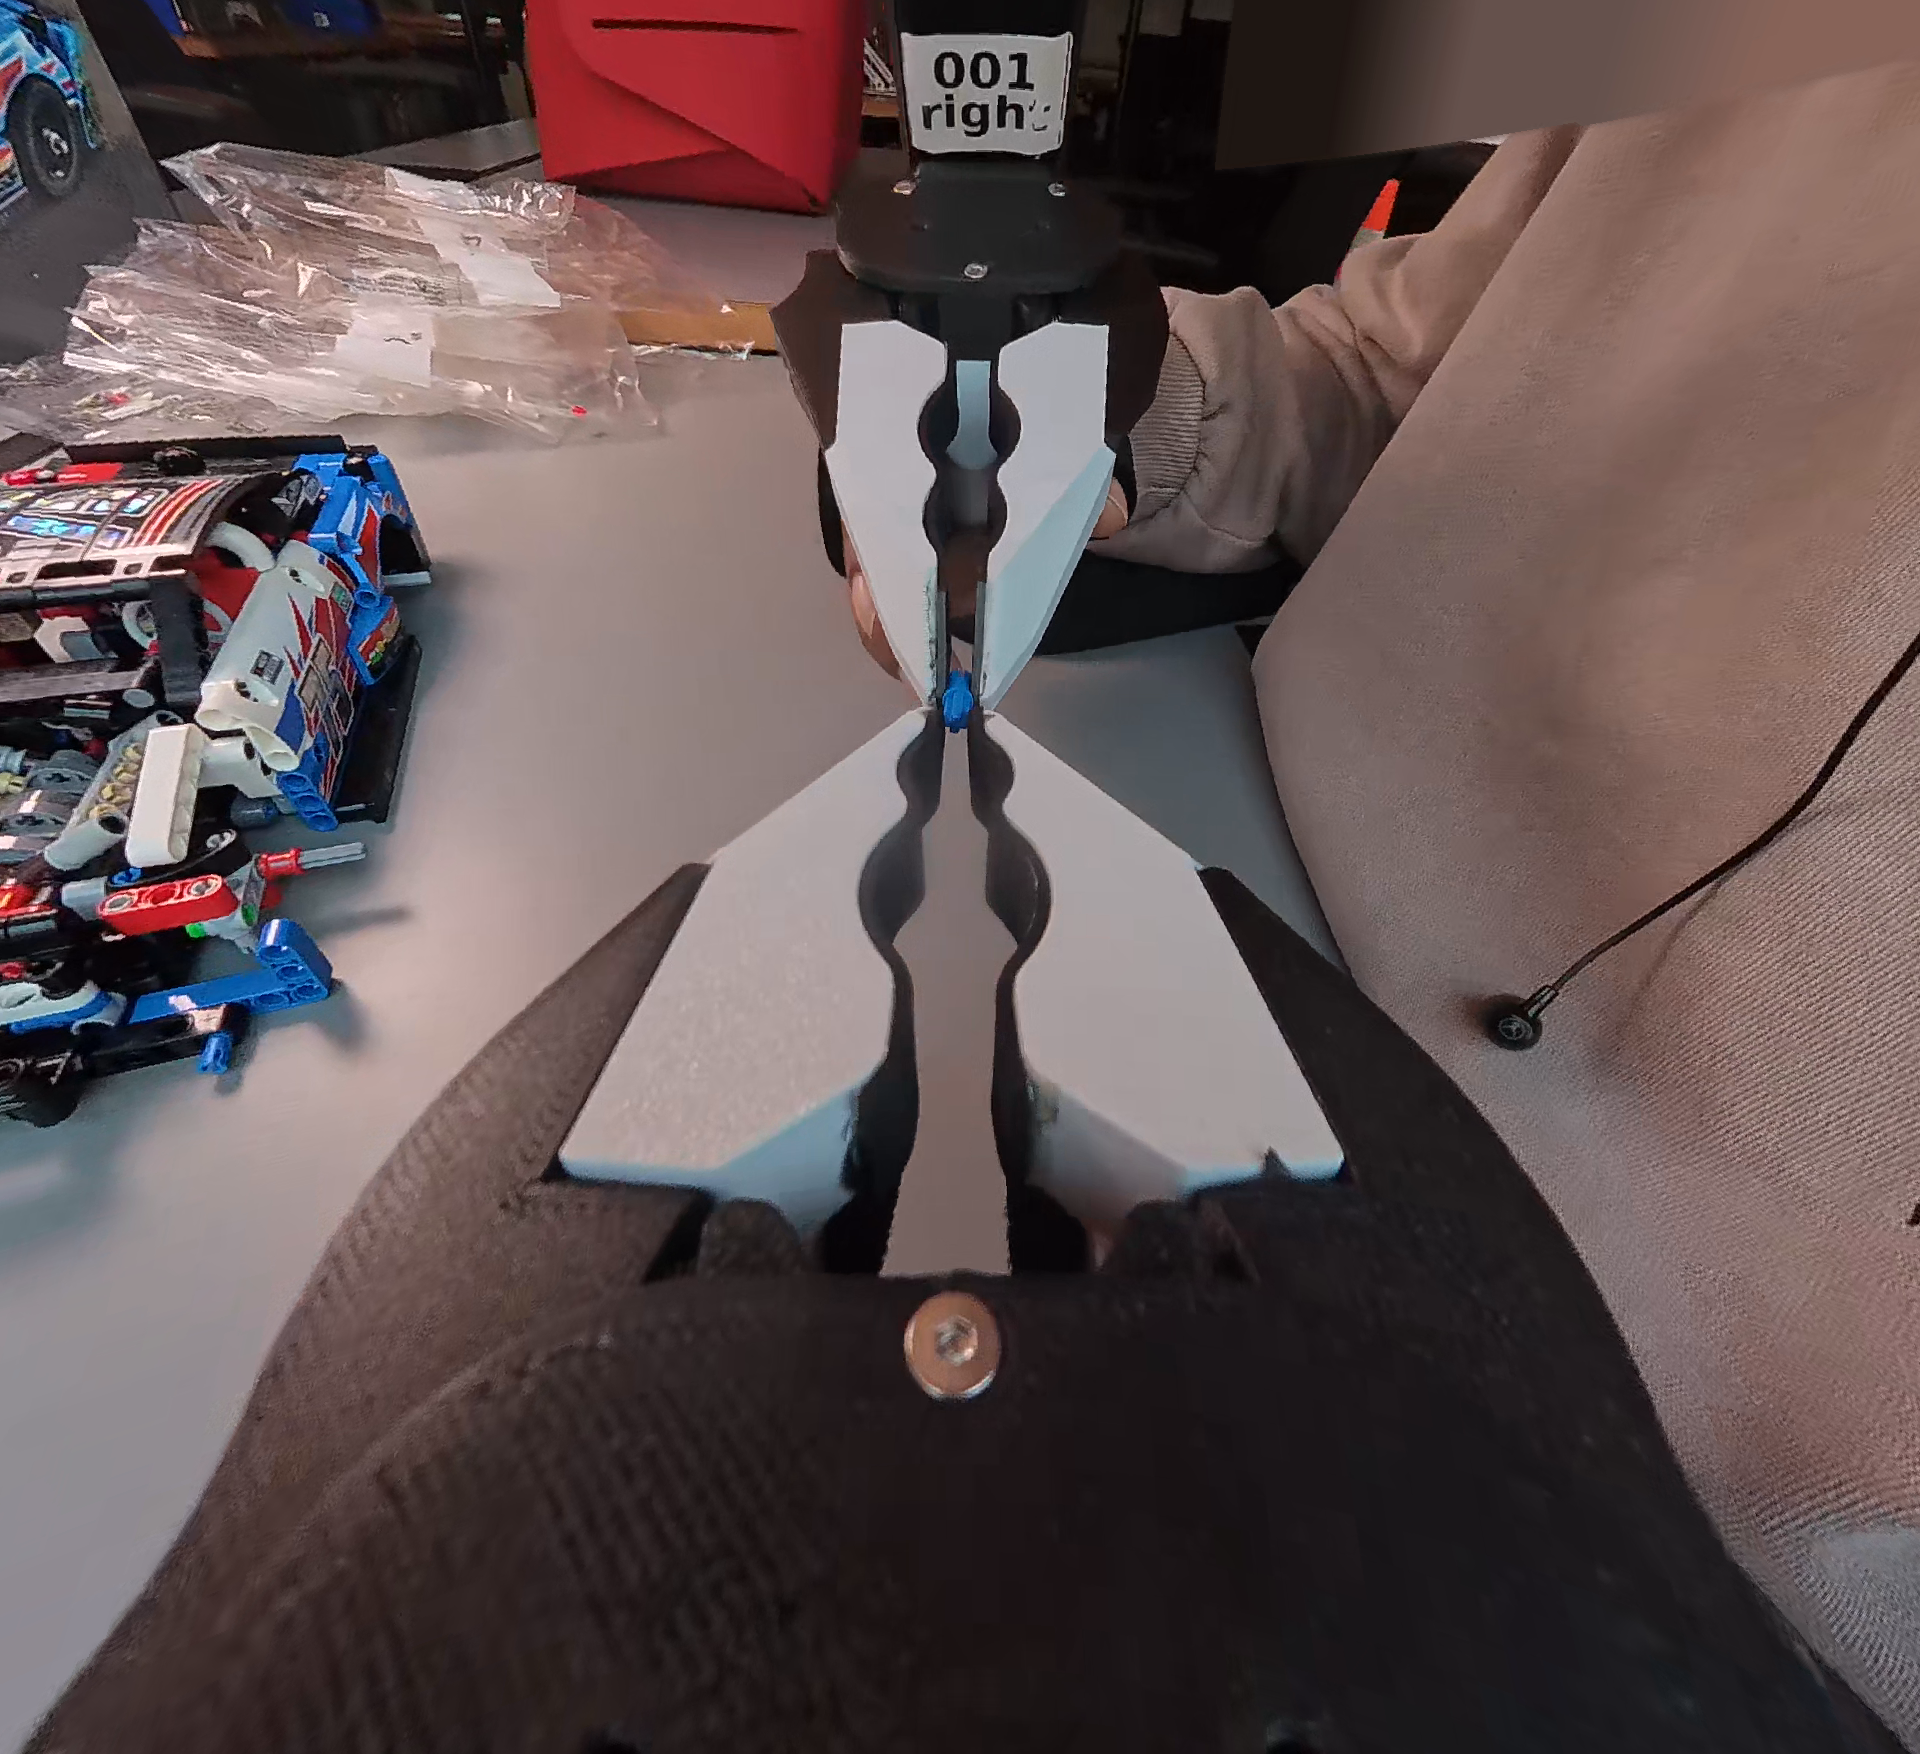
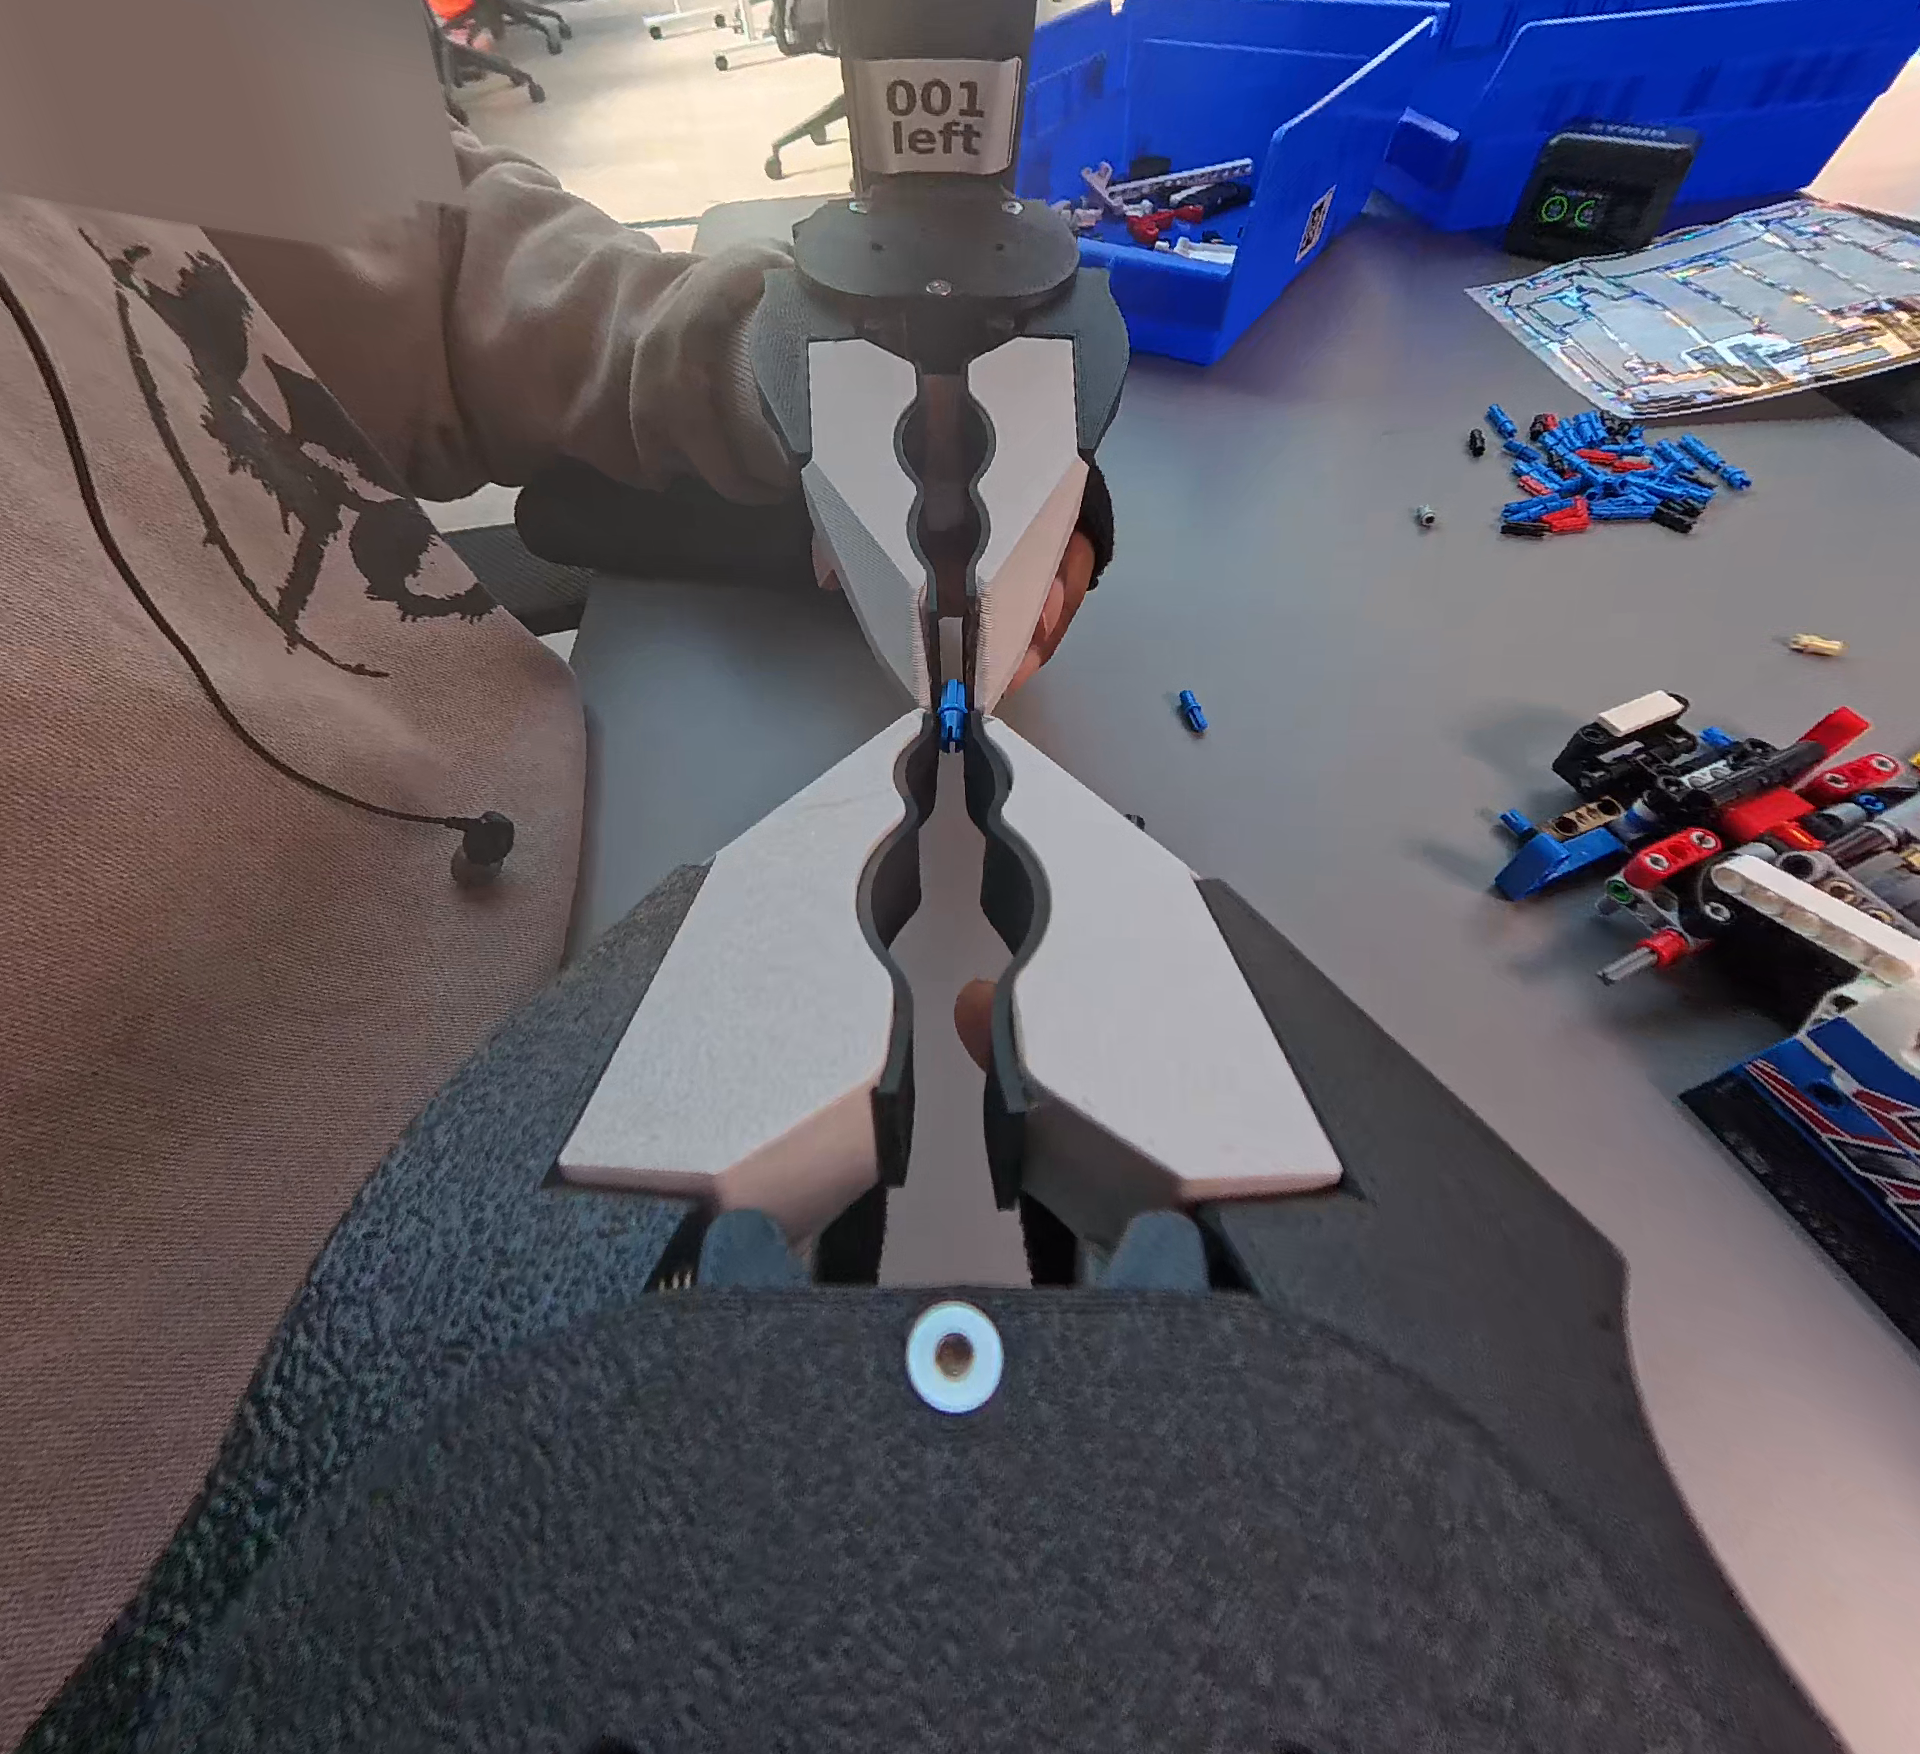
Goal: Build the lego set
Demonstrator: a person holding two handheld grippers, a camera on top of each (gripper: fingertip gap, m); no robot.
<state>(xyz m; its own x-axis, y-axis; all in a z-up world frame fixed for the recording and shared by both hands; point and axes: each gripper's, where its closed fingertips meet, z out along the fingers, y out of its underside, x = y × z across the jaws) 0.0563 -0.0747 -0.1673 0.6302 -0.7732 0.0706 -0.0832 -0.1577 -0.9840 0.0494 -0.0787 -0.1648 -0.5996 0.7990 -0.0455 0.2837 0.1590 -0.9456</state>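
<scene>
- Far left in the left wrist view, a part-built lego car (image 1: 197,665) in blue, white, red and black lies on the grey table (image 1: 644,644), with loose beams and pins at its near end.
- Behind the car, empty clear plastic bags (image 1: 353,302) lie crumpled, and a red bag (image 1: 686,21) stands farther back.
- In the middle, the left gripper (image 1: 954,730) points away from its camera; its jaws stand nearly closed, pinching one end of a small blue pin (image 1: 956,702) at the very tips.
- The right gripper (image 1: 958,678) meets it tip to tip from the opposite side, jaws likewise almost closed on the pin's other end, so the pin is held in the air above the table between both grippers.
- To the right, a person's beige sleeve (image 1: 1299,385) and torso fill the frame.
- In the right wrist view, the same blue pin sits at centre between the two tips.
- Right of it, one loose blue pin (image 2: 1193,709) lies alone on the table.
- Farther right lie a heap of blue, red and black pins (image 2: 1610,478), a sticker sheet (image 2: 1714,312) and the car's end.
- Behind them stand blue bins (image 2: 1351,115); the nearer one holds a few parts.
</scene>
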